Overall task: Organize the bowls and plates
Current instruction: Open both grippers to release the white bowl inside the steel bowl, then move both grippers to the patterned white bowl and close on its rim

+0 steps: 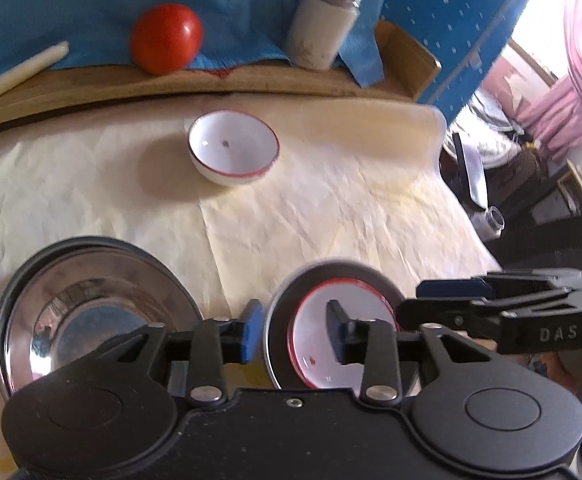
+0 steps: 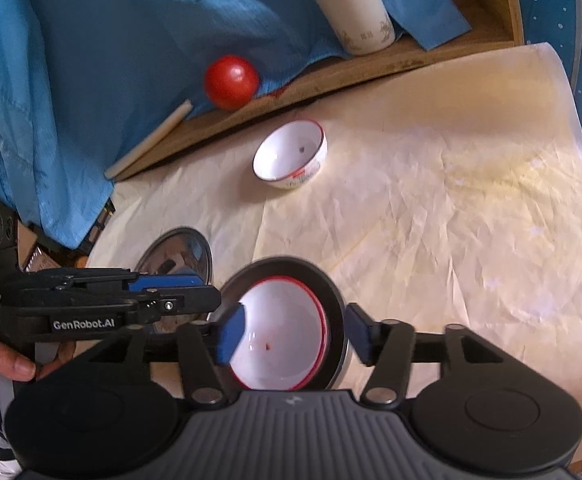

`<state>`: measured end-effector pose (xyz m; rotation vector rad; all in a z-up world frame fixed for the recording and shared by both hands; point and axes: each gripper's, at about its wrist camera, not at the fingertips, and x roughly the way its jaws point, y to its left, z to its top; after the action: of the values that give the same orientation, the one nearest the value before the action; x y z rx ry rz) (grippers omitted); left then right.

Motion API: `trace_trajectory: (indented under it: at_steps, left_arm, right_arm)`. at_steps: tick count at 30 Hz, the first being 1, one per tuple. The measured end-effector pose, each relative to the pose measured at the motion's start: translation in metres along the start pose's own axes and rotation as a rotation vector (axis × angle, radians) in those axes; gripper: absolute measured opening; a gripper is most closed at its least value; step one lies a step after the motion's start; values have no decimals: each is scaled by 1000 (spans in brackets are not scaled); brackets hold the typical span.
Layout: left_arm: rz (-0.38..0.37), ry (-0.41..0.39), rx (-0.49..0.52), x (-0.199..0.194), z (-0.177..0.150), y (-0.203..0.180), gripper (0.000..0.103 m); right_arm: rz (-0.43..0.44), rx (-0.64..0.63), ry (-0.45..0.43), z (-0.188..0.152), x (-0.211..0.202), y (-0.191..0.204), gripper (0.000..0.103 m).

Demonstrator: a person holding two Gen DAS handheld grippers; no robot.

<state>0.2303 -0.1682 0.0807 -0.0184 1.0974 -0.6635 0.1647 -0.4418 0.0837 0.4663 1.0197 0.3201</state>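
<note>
**White bowl nested in a steel one, both jaws apart**

I am working two hand-held grippers over a desk covered in creased cream paper. The left gripper has its jaws partly apart, one pad outside the rim of the nested bowls and one above the white inside; neither presses on anything. The right gripper has its jaws wide apart, one pad over the nested white bowl and the other just outside the dark outer steel bowl that holds it; they touch neither, as far as I can tell.

To the left of my left jaws sits an empty shiny steel bowl. Well beyond both sets of jaws stands a second white bowl with a red rim, alone on the paper. Further back lie a red ball and a cream flask on a wooden ledge.

I judge the nesting step finished. Next, I would reach forward for the far white bowl, jaws straddling its rim, and bring it to the stack.
</note>
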Motion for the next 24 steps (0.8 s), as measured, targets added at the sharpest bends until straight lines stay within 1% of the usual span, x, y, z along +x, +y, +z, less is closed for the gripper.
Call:
trace_trajectory:
  at_steps: [1,2,3,4,5,7,8,10,12,15,18,20,24]
  left_arm:
    - [-1,-8,-11,0,3,2,51]
    - [0,-17,-23,0,5,5,55]
    - [0,-27,-36,0,8,8,61]
    - [1,-34,-50,1,11,11,66]
    - [5,-39,-67,2,13,15,70]
    - [12,-49,-102,4,18,22,85]
    - [12,-53,-119,6,20,25,88]
    - [11,-53,-157,10,25,33,95]
    - [17,-52,-195,15,30,40,99]
    - [36,-55,-220,22,38,47,102]
    - [73,-73,-243,28,47,56,102]
    - [105,-96,-277,32,54,63,102]
    - [130,-113,-341,43,69,78,102]
  right_arm:
    - [3,3,-5,2,0,-1,72]
    - [5,6,-10,4,0,-2,77]
    - [8,11,-14,6,1,-3,83]
    - [9,15,-17,8,2,-4,85]
    - [12,20,-19,11,3,-6,88]
    - [17,30,-19,15,7,-10,93]
    - [18,36,-18,17,9,-12,96]
    - [20,50,-20,21,14,-15,100]
    - [18,64,-18,25,20,-19,102]
    - [8,80,-18,32,28,-25,102]
    - [-10,96,-19,41,39,-29,103]
    - [-20,107,-21,49,46,-31,103]
    - [-20,132,-18,65,64,-32,103]
